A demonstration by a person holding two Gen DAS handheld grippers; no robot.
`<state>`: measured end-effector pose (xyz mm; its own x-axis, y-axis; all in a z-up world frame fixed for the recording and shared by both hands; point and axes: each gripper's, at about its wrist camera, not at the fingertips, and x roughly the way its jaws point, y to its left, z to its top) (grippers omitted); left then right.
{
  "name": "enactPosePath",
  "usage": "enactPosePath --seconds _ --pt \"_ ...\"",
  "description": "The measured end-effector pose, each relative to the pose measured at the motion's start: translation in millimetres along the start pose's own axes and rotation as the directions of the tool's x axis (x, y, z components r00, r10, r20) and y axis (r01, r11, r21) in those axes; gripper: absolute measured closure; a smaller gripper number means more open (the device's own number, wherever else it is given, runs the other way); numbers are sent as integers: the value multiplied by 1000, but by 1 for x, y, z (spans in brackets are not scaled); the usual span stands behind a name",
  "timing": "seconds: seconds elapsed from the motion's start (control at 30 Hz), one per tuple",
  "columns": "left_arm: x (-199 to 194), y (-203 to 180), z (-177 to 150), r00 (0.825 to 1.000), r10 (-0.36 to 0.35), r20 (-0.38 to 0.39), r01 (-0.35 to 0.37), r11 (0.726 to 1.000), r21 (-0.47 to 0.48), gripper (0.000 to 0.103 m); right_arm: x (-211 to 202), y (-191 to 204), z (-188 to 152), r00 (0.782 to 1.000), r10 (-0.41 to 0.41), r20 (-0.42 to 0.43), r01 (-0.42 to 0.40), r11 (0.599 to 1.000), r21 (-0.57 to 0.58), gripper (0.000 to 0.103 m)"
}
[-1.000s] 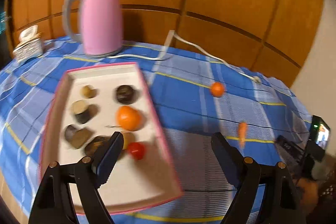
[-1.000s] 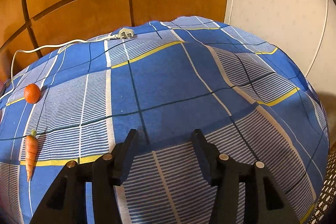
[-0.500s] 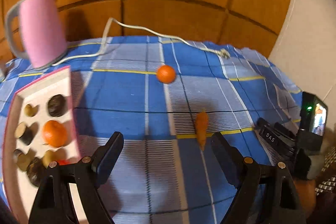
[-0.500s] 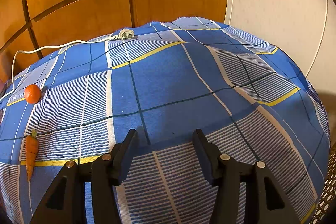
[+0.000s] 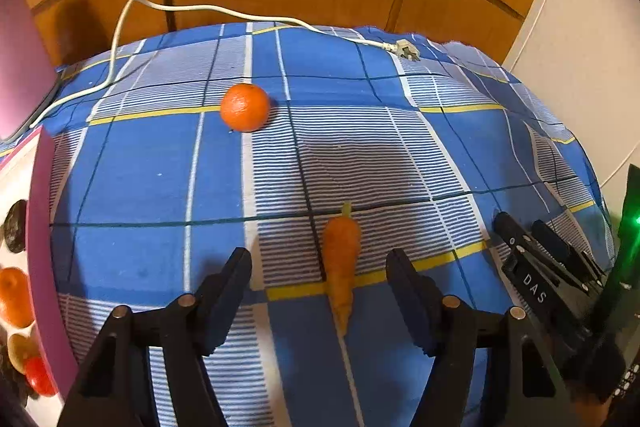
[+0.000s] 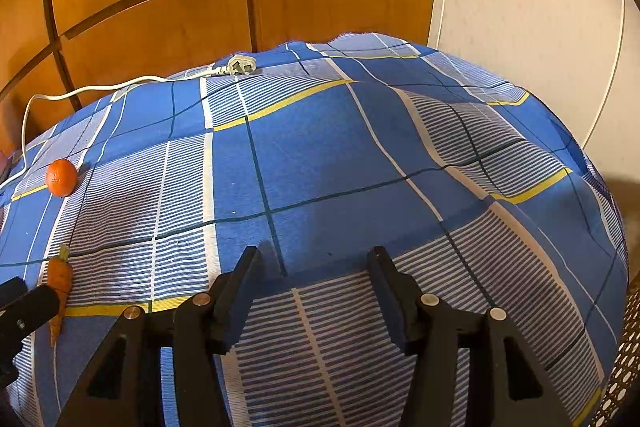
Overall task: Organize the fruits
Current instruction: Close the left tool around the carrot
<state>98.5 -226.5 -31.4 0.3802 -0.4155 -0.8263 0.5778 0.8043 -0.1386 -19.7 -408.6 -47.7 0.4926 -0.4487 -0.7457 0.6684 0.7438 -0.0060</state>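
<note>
Left wrist view, left to right: pink-rimmed tray [image 5: 40, 227] at the table's left edge held a tangerine [image 5: 14, 297], a red fruit and dark pieces, only partly in frame. White power cord [image 5: 120, 39] ran along the back edge to its plug. Loose tangerine [image 5: 245, 107] sat mid-table toward the back. Carrot [image 5: 341, 267] lay on the blue checked tablecloth [image 5: 140, 179] between the jaws of the left gripper [image 5: 319, 265], a little right of centre, long axis running along the pointing direction, leafy end away, tip toward the camera. Jaws were closing, middling wide, pads not yet touching the carrot. Grip would go across the short axis, good line-up. Left hand clearly nearer. Right gripper [image 6: 314, 267] hung at the right side over bare cloth, jaws part open, nothing between them.

Right wrist view showed the table's right corner and white wall, no tray; carrot [image 6: 59, 281] and tangerine [image 6: 61, 177] at far left.
</note>
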Motion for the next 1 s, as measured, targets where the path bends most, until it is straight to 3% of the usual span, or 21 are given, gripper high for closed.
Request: enactPosePath --seconds 0.17,0.23,0.3,0.67,1.0 --pt "15 -8 4 999 30 -11 -30 999 41 46 0 0 0 1000 -1 1 1 1000 -1 46" --pt "17 -10 3 998 58 10 -59 996 70 59 0 0 0 1000 0 1 0 1000 -1 46" --pt "16 -7 1 998 49 35 -52 996 72 80 0 0 0 1000 -1 1 1 1000 -1 46" --pt "-18 21 -34 999 40 37 -38 998 -42 80 0 0 0 1000 1 4 -1 1000 1 45" --pt "-33 30 -59 997 39 63 -35 997 -70 80 0 -1 0 1000 0 5 0 1000 1 45"
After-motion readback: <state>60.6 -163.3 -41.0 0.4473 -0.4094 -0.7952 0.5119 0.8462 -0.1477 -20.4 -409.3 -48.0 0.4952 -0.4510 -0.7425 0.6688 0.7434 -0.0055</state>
